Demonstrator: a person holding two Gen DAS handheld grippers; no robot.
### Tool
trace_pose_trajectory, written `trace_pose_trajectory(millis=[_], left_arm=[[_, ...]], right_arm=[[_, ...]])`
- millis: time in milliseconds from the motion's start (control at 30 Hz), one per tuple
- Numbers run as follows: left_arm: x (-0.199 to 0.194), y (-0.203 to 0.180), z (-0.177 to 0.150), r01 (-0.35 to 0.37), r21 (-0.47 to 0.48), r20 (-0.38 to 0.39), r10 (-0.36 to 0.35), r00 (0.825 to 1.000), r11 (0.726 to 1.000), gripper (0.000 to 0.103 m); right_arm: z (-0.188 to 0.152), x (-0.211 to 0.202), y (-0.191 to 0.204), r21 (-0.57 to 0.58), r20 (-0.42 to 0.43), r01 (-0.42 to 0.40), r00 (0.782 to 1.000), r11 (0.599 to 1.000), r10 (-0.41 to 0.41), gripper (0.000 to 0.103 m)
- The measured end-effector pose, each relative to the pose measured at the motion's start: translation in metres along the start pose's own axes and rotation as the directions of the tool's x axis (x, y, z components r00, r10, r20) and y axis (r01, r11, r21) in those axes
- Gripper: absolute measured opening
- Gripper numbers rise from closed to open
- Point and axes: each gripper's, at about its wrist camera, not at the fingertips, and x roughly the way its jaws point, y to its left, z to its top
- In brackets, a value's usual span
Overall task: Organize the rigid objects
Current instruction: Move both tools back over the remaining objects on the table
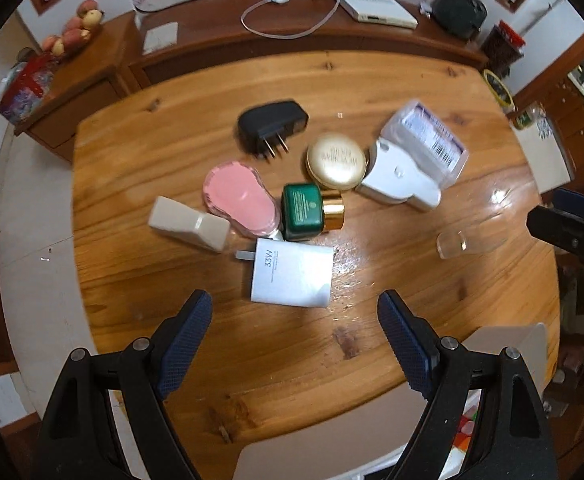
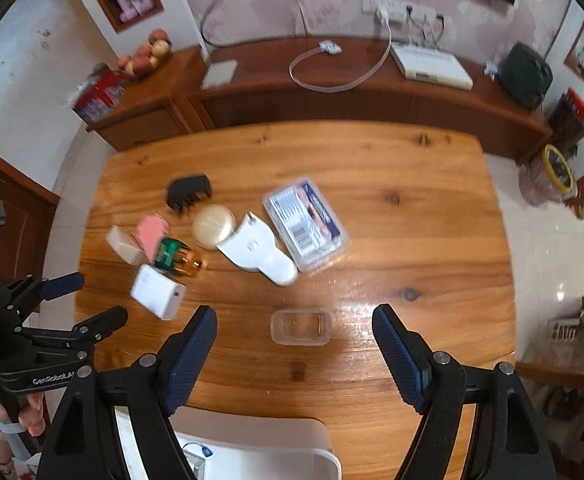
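**Both grippers open above a cluttered counter**

The left gripper (image 1: 295, 344) hangs over the wooden counter (image 1: 371, 92) with its jaws spread wide and nothing between them; the white charger (image 1: 292, 276) lies just beyond their tips. Around the charger sit a beige block (image 1: 190, 224), a pink case (image 1: 240, 200), a green jar (image 1: 305, 212) with a gold cap, a gold compact (image 1: 336, 161), a black plug (image 1: 272, 124), a white device (image 1: 395, 180) and a clear labelled box (image 1: 427, 140), most of them touching a neighbour. The right gripper (image 2: 293, 356) also stands open and empty, with a small clear tub (image 2: 300, 327) lying on the counter between its jaws, untouched, well apart from the cluster.
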Motion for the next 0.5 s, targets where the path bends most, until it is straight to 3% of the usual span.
trace_pose_trajectory(millis=[500], left_arm=[[0.045,0.002,0.002,0.002,0.022,-0.076,0.0,0.997,1.0,0.086]], right_arm=[[-0.001,0.057,-0.006,0.027,-0.09,-0.013,0.996,1.0,0.016,0.081]])
